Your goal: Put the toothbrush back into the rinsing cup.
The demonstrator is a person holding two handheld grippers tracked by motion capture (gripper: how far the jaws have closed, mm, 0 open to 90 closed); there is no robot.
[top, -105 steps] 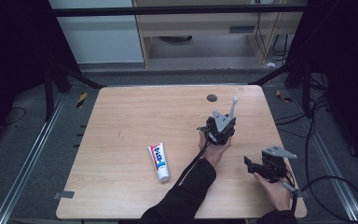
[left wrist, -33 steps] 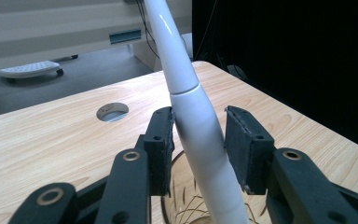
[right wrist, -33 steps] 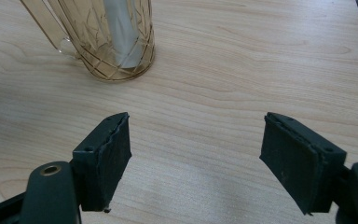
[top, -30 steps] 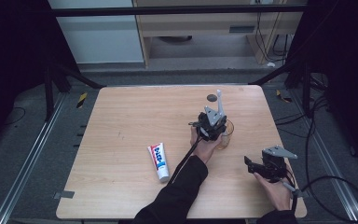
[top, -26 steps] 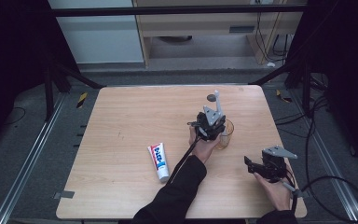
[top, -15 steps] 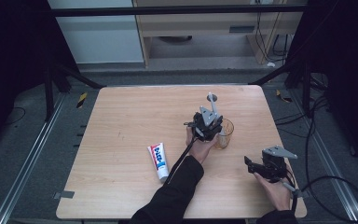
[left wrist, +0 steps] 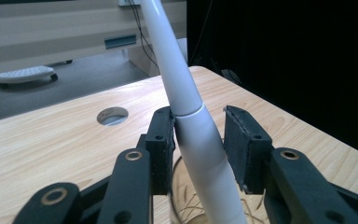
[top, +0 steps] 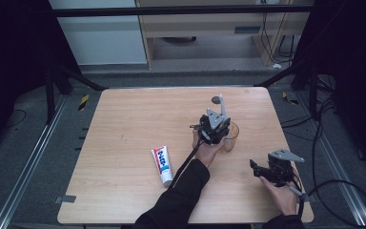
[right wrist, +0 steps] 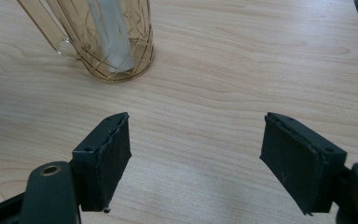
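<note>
A white toothbrush handle (top: 223, 106) stands tilted in an amber glass cup (top: 231, 137) on the right half of the wooden table (top: 124, 124). My left gripper (top: 218, 123) is at the cup's rim with the handle (left wrist: 191, 121) between its jaws. The left pad (left wrist: 164, 140) touches the handle and a small gap shows at the right pad (left wrist: 240, 144); the jaws have just been closing. My right gripper (top: 254, 167) rests open near the front right edge. In its view the cup (right wrist: 135, 46) with the handle (right wrist: 112, 37) inside stands beyond the wide-open right gripper (right wrist: 196, 154).
A white toothpaste tube (top: 162, 164) lies flat left of the person's left forearm. A round hole (top: 216, 100) sits in the table near its far edge. Cables trail off the table's right side.
The left gripper has shifted a little left since the oldest frame, so the cup now shows at its right. The toothbrush handle leans less to the right. The right gripper has kept still.
</note>
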